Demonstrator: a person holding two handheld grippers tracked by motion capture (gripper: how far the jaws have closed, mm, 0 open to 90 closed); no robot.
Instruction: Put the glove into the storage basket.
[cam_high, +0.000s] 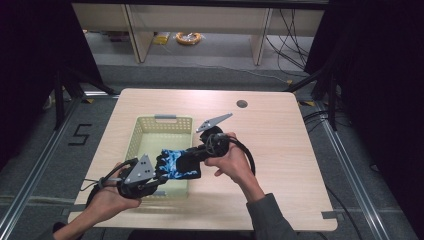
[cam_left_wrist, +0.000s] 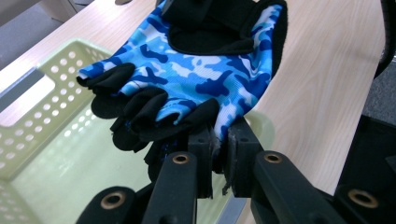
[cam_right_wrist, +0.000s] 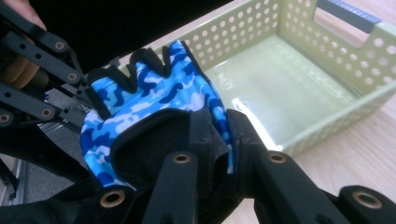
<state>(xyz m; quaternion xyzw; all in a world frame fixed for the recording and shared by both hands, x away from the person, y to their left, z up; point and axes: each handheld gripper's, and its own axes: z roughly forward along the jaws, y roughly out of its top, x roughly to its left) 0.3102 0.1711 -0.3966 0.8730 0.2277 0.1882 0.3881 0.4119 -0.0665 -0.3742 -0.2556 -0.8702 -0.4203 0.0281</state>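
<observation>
A fingerless fabric glove in blue camouflage print with black trim (cam_high: 179, 163) hangs in the air between the two tools, stretched over the near right part of a pale green perforated plastic basket (cam_high: 139, 131) that sits on the light wooden table (cam_high: 280, 150). The left gripper (cam_high: 150, 181) has its jaws pressed together on the glove's edge at the finger end, which the left gripper view shows clearly (cam_left_wrist: 219, 140); the right gripper (cam_high: 197, 152) pinches the black cuff end in the same way, its jaws closed on the fabric in the right gripper view (cam_right_wrist: 212, 135). Judging by how things lie, the work looks to be roughly at its midpoint: the glove is lifted and spread flat above the basket, but it is not yet inside, and the basket floor beneath it appears bare. What seems left is to lower the glove past the rim and let go with both tools. The basket's near wall and its right wall are the edges to mind, since the glove spans across that corner and the left tool sits just at the near rim. There is open room toward the basket's far side, near the grey handle (cam_high: 165, 118), and the table to the right of the basket offers free space for drawing the right tool away.
</observation>
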